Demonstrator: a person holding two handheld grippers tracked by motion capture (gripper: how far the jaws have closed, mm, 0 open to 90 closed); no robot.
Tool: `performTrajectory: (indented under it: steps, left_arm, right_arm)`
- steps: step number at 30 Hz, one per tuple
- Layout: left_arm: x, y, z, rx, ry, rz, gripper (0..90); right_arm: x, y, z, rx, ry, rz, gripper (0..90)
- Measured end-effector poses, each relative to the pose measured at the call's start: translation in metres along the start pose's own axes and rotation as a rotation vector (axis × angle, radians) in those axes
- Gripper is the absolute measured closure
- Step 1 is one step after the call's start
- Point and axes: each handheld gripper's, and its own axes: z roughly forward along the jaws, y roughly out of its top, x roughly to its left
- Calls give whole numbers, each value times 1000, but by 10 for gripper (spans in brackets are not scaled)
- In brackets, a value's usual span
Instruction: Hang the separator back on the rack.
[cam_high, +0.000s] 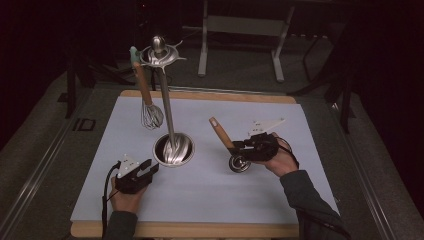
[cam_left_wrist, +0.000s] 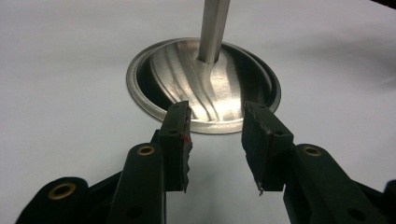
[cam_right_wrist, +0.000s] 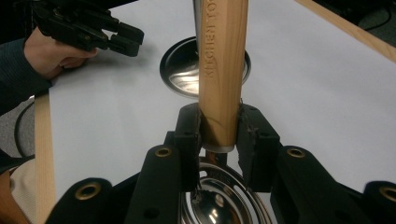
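Two claws were mine. My right gripper clenched a strainer by its wooden handle, bowl low above the white mat, right of the stand. My left gripper rested released just before the stand's round base. One whisk hung from the stand's top ring.

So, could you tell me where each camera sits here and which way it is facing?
High view: above the person's edge of the table, looking forward and down; both forearms, left gripper and right gripper enter from below.
Left gripper view: rides the left gripper, looking along its open jaws at the rack's steel base.
Right gripper view: rides the right gripper, jaws clamping the wooden handle; the left gripper shows beyond.
Shared: every view shows the steel base.
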Motion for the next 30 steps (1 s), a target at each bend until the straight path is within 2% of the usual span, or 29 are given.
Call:
performTrajectory:
  steps: [18,30]
  left_arm:
    - [0,0,0,-2,-2,-3,622]
    - [0,0,0,-2,-4,-4,622]
  right_arm:
    - [3,35,-12,-47,-32,-61,711]
    - [7,58,-12,-62,-39,-106,711]
